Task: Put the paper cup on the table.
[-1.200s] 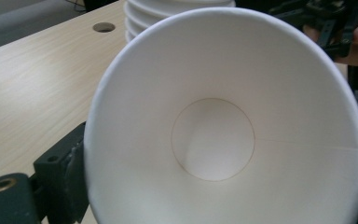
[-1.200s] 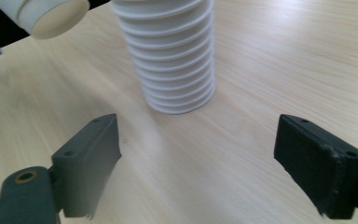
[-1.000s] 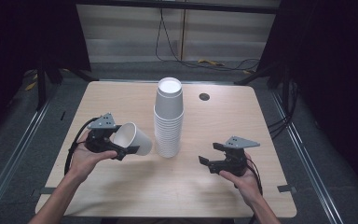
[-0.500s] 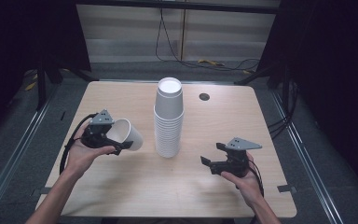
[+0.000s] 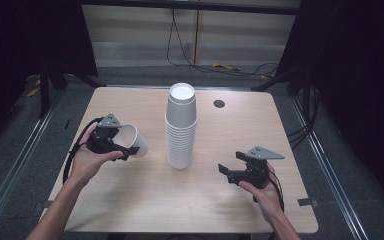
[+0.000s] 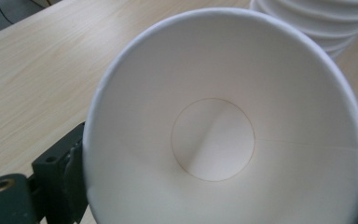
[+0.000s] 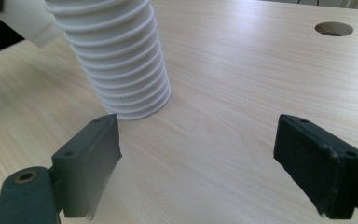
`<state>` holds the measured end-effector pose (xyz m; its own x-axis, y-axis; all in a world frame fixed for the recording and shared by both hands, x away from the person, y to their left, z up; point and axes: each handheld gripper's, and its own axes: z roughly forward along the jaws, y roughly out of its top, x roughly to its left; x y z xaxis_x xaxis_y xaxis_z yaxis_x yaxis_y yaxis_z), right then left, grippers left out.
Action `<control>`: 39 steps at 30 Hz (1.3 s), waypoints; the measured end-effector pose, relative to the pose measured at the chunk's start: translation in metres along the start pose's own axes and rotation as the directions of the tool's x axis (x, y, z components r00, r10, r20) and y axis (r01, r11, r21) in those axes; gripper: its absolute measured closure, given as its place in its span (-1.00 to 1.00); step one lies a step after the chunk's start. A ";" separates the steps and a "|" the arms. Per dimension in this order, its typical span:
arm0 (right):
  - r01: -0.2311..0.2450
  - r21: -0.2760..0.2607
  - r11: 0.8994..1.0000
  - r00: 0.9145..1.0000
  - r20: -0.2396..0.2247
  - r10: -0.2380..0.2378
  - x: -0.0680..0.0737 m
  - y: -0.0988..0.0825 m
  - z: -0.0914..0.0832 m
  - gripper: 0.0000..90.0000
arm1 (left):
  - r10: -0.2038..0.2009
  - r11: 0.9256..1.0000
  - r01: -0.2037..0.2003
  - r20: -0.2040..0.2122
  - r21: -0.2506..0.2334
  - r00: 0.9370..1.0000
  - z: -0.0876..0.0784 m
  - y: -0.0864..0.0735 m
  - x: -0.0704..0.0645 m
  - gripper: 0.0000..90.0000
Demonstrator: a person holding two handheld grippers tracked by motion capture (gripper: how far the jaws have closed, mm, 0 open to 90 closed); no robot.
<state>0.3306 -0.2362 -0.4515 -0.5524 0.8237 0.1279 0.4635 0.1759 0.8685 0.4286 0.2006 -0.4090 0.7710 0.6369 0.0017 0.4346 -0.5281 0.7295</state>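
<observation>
Left of the stack [image 5: 181, 127], left tongs [image 5: 111, 142] were clamped on a paper cup [image 5: 132, 141], probably by its rim. Light, crushable stuff. Right tongs [image 5: 230, 172] hung apart, empty.

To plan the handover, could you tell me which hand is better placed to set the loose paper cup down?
Left, probably. The left gripper already clamps the paper cup beside the cup stack; the right gripper waits open and empty.

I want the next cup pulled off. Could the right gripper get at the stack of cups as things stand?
Probably yes. The right gripper is open with nothing between its jaws, and bare table lies between it and the stack of cups. The left gripper holds its cup off to the side.
</observation>
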 end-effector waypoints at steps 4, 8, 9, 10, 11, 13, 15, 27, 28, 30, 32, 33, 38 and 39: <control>0.005 0.000 1.000 1.000 0.009 -0.005 0.000 -0.001 0.001 -0.68 | 0.011 0.999 -0.011 -0.006 0.046 1.000 0.009 0.003 0.006 -0.84; 0.011 0.005 1.000 1.000 0.004 -0.011 0.000 -0.001 0.003 -0.68 | -0.006 0.997 0.006 -0.007 0.077 1.000 0.017 0.004 0.013 -0.84; 0.008 0.004 1.000 1.000 0.003 -0.008 0.000 -0.001 0.003 -0.68 | -0.001 0.996 0.002 -0.011 0.088 1.000 0.018 0.005 0.014 -0.84; 0.008 0.005 1.000 1.000 0.002 -0.008 0.000 -0.001 0.003 -0.68 | 0.001 0.995 0.000 -0.011 0.102 1.000 0.020 0.005 0.015 -0.84; 0.004 0.008 1.000 1.000 0.002 -0.004 0.001 -0.001 0.003 -0.68 | 0.000 0.993 0.002 -0.011 0.118 1.000 0.021 0.006 0.015 -0.84; 0.008 0.011 1.000 1.000 0.000 -0.008 0.001 -0.002 0.003 -0.67 | 0.000 0.991 0.002 -0.019 0.134 1.000 0.025 0.006 0.017 -0.85; 0.013 0.009 1.000 1.000 -0.001 -0.013 0.001 -0.001 0.003 -0.67 | -0.011 0.989 0.016 -0.029 0.149 1.000 0.027 0.006 0.019 -0.85; 0.015 0.027 1.000 1.000 -0.022 -0.014 0.003 -0.003 0.008 -0.68 | -0.005 0.977 0.014 -0.042 0.214 0.999 0.047 0.003 0.021 -0.86; 0.016 0.030 0.999 1.000 -0.025 -0.015 0.003 -0.003 0.008 -0.68 | 0.001 0.975 0.008 -0.040 0.222 0.999 0.048 0.003 0.022 -0.86; 0.016 0.032 0.999 0.999 -0.028 -0.015 0.004 -0.004 0.009 -0.68 | -0.005 0.974 0.016 -0.048 0.226 0.999 0.050 0.002 0.024 -0.86; 0.017 0.034 0.999 0.999 -0.028 -0.016 0.004 -0.004 0.010 -0.68 | -0.013 0.975 0.023 -0.044 0.220 0.999 0.051 0.001 0.027 -0.86; 0.017 0.034 0.999 0.999 -0.029 -0.016 0.004 -0.004 0.010 -0.68 | -0.025 0.976 0.035 -0.052 0.213 0.998 0.052 0.001 0.028 -0.86; 0.007 0.036 0.999 0.999 -0.045 -0.006 0.004 -0.005 0.010 -0.68 | 0.001 0.978 0.011 -0.058 0.206 0.998 0.057 0.003 0.023 -0.87; 0.008 0.037 0.999 0.999 -0.043 -0.006 0.004 -0.005 0.010 -0.68 | 0.006 0.977 0.007 -0.061 0.211 0.998 0.057 0.003 0.022 -0.87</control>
<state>0.3332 -0.2287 -0.4600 -0.5849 0.7984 0.1432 0.4844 0.2022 0.8512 0.4737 0.1811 -0.4454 0.7439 0.6666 0.0475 0.5284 -0.6303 0.5688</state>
